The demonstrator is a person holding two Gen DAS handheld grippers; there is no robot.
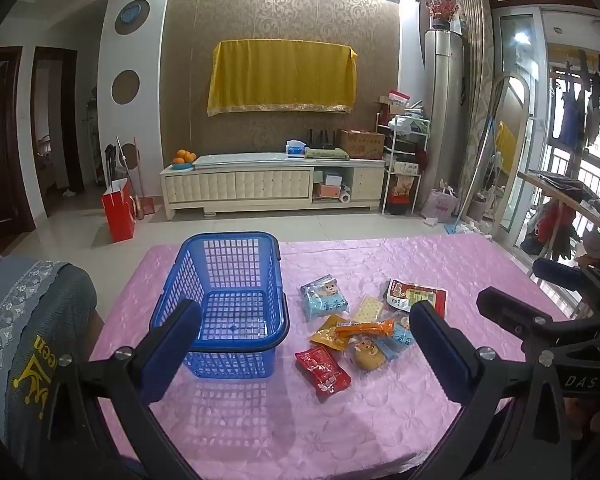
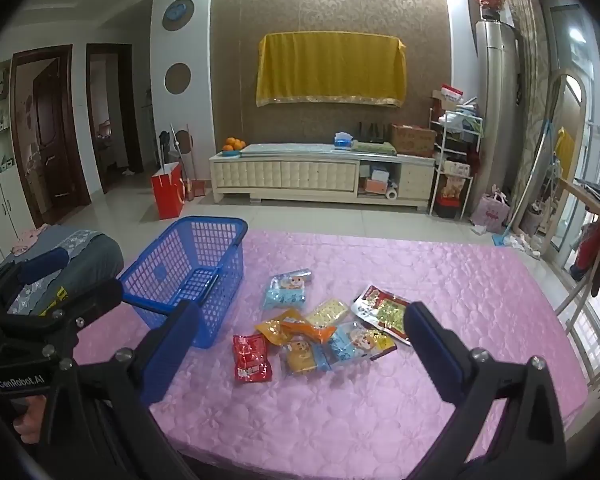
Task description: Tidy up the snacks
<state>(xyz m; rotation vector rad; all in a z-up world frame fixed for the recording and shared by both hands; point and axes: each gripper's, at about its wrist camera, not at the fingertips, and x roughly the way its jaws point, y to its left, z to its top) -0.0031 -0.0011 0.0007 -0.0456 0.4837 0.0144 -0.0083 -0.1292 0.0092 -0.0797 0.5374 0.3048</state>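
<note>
Blue plastic lattice basket [image 1: 224,300]: empty, left on pink quilted tablecloth [image 1: 380,420]. Small foil snack packets [image 2: 320,328]: heaped just beside it; likely light, crinkly, slippery; pinch at sealed edges. Left gripper [image 1: 300,344], right gripper [image 2: 300,348]: spread wide, holding nothing.

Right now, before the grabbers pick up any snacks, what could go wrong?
The snacks overlap in a heap: the orange packet lies across others, so the right gripper might pinch two at once or drag one along. The blue basket is light and open-meshed, so a bump from the left gripper could probably slide it on the shiny pink tablecloth. The flat red packet may slip out of the fingers.
</note>
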